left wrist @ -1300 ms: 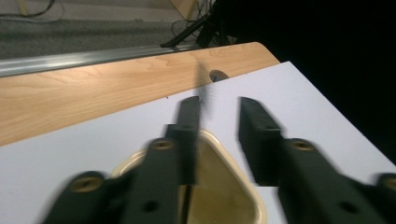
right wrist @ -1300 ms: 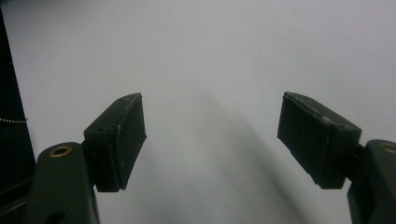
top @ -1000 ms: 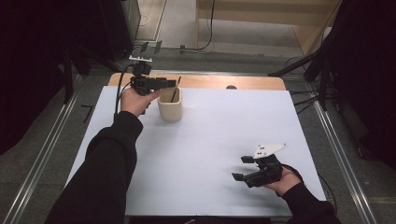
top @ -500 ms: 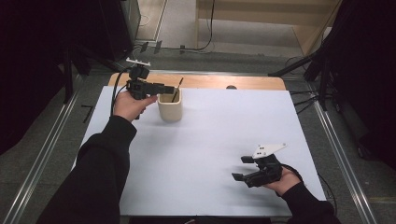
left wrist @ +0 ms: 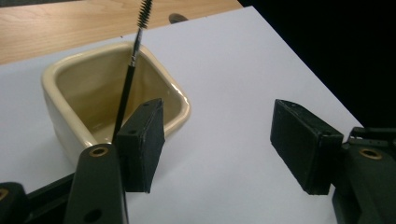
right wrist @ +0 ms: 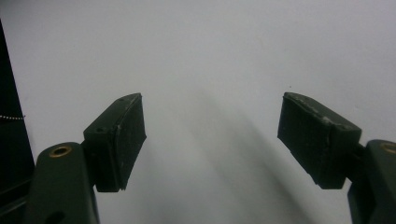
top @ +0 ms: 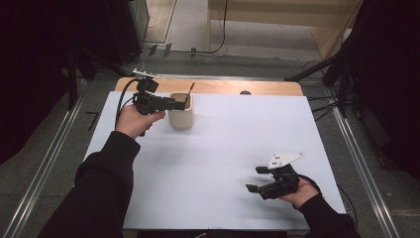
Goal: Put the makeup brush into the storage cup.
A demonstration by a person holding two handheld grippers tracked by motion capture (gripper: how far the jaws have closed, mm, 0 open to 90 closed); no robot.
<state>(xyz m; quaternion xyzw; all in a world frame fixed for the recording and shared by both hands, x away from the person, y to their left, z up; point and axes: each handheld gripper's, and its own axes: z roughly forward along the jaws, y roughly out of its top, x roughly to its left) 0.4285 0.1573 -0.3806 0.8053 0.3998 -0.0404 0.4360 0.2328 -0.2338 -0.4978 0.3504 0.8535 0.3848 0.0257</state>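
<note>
Cream ceramic cup (top: 181,111) sits just ahead of the left gripper (top: 179,103), w/ a thin black brush (left wrist: 131,70) leaning upright inside it, bristle end up. Left jaws have just been opening; nothing between them, and in the left gripper view one pad (left wrist: 142,142) stands near the cup's rim, prob. not touching. Right gripper (top: 258,178) rests low over the white sheet (top: 223,148), jaws wide apart, empty, well apart from the cup.
</note>
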